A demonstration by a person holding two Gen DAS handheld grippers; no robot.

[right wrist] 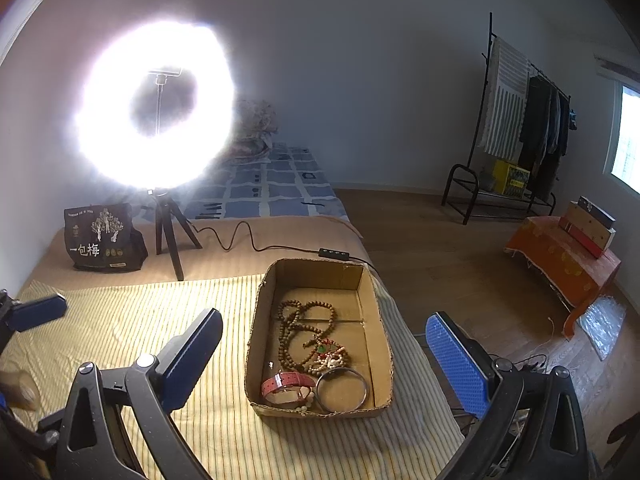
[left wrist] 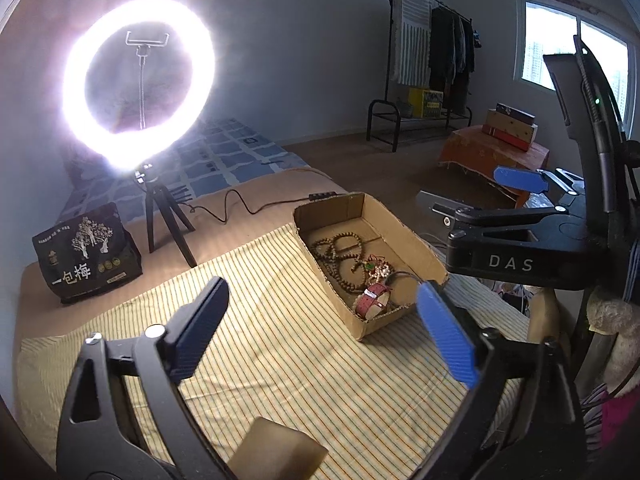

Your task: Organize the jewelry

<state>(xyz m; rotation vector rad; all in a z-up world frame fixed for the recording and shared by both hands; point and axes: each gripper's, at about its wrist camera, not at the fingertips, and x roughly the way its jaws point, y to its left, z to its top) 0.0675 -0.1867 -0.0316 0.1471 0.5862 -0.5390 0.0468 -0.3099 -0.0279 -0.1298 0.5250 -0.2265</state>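
An open cardboard box (right wrist: 380,332) sits on the striped yellow cloth (right wrist: 160,320); it also shows in the left wrist view (left wrist: 404,236). Inside lie a brown bead necklace (right wrist: 298,332), a small pale bead bracelet with a green charm (right wrist: 332,354), a red strap watch (right wrist: 288,386) and a metal bangle (right wrist: 341,389). The beads (left wrist: 340,252) and the watch (left wrist: 374,300) show in the left wrist view too. My right gripper (right wrist: 324,360) is open and empty, its fingers on either side of the box. My left gripper (left wrist: 320,328) is open and empty, left of the box.
A lit ring light on a tripod (right wrist: 170,236) stands at the back with its cable and switch (right wrist: 335,253) behind the box. A black snack bag (right wrist: 105,238) stands at back left. A tan block (left wrist: 276,450) lies near the left gripper. The bed edge is right of the box.
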